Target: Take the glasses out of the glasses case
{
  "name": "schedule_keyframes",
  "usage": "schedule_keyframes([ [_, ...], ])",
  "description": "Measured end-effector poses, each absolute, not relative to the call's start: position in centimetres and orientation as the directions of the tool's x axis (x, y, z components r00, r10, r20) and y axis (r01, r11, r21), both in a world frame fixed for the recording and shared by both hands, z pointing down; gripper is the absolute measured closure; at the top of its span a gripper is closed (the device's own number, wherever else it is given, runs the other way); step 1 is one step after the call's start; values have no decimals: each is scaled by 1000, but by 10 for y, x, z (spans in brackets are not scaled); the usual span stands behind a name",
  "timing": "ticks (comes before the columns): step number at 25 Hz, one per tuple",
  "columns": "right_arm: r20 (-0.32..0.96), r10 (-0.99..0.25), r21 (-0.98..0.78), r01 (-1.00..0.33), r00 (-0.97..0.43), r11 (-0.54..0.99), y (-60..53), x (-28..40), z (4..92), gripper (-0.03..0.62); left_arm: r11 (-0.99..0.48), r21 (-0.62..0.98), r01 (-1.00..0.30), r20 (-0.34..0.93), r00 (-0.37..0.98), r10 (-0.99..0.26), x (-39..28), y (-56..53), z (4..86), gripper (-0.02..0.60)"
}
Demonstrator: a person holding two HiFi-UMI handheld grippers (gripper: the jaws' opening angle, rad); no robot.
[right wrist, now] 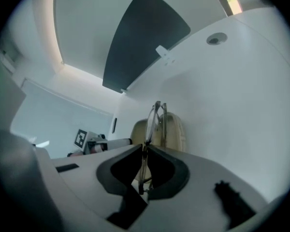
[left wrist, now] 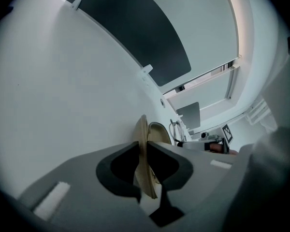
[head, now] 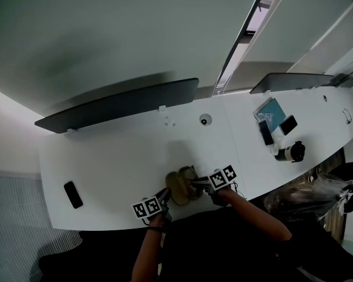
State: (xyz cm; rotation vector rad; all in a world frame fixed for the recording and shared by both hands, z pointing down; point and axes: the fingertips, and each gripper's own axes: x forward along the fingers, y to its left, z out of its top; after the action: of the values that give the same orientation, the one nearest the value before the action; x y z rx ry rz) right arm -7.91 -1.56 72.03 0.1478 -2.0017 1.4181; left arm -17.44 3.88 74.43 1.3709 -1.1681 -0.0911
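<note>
A tan glasses case [head: 181, 188] lies open on the white table [head: 117, 163], near its front edge. My left gripper [head: 163, 196] is at the case's left side. In the left gripper view its jaws are shut on the thin edge of one tan case half [left wrist: 144, 153]. My right gripper [head: 201, 183] is at the case's right side. The right gripper view shows it shut on the thin metal frame of the folded glasses [right wrist: 157, 117]. The glasses stand upright, lifted above the open case [right wrist: 173, 129].
A black phone [head: 73, 194] lies at the table's left end. A dark divider panel [head: 117, 104] runs along the back edge, near a round grommet [head: 205, 120]. The neighbouring desk holds a teal notebook [head: 270, 111], a dark phone [head: 288, 124] and a black-and-white cylinder [head: 291, 152].
</note>
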Motion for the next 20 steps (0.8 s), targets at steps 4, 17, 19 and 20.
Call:
schedule_keyframes([
  [4, 509, 230, -836, -413, -829, 362, -29, -68, 693, 553, 291, 777, -558, 588, 480, -651, -174, 40, 741, 518],
  [17, 637, 251, -766, -560, -729, 317, -50, 10, 767, 553, 300, 800, -519, 567, 494, -659, -184, 52, 715, 512],
  [19, 636, 259, -766, -554, -727, 326, -48, 8, 774, 553, 310, 803, -510, 566, 489, -664, -185, 57, 713, 512],
  [20, 634, 260, -767, -550, -728, 330, -48, 6, 777, 553, 316, 803, -506, 567, 484, -667, -186, 59, 712, 512],
])
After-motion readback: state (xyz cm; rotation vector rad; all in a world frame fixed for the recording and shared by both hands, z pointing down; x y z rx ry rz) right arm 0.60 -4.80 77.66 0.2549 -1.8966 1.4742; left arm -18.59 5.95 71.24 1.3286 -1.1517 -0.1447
